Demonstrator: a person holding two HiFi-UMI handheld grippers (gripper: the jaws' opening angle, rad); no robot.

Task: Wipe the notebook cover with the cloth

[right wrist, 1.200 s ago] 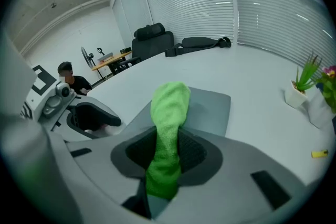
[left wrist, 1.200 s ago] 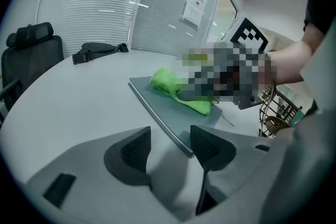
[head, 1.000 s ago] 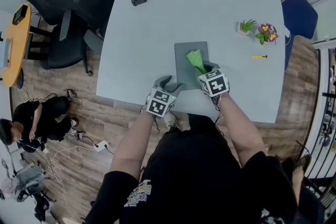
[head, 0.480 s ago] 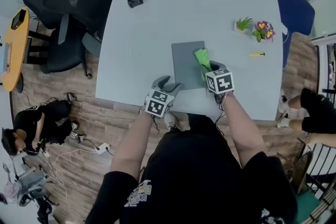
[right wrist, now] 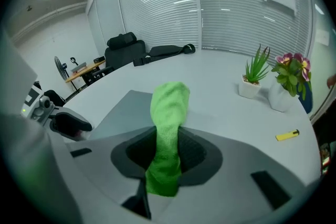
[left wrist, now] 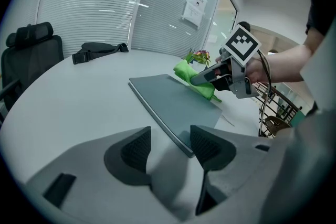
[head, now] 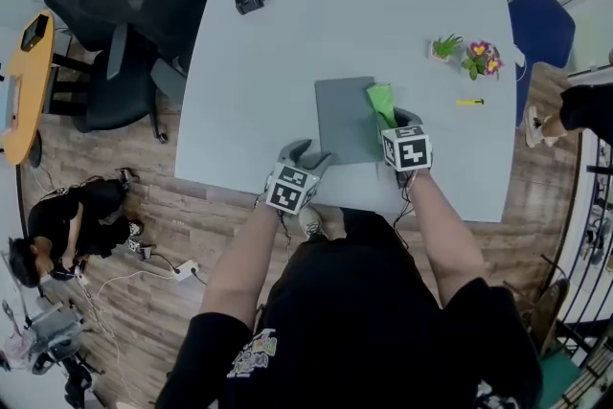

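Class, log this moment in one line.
notebook: flat on table | right hand-held gripper: shut on cloth at its right edge | left hand-held gripper: open at its near corner

Right gripper, w/ the green cloth pinched in its jaws, has slid to the person's right across the notebook. 1 s ago the cloth lay approx. over the cover's middle; 0.5 s ago it was right of centre; now it sits along the cover's right edge, the marker cube past the notebook's right side and over bare counter. More grey cover shows left of the cloth than before. In the bkgd, a passer-by not seen 1 s ago appeared lower at the floor's right edge 0.5 s ago and is now further up, beside the blue chair.
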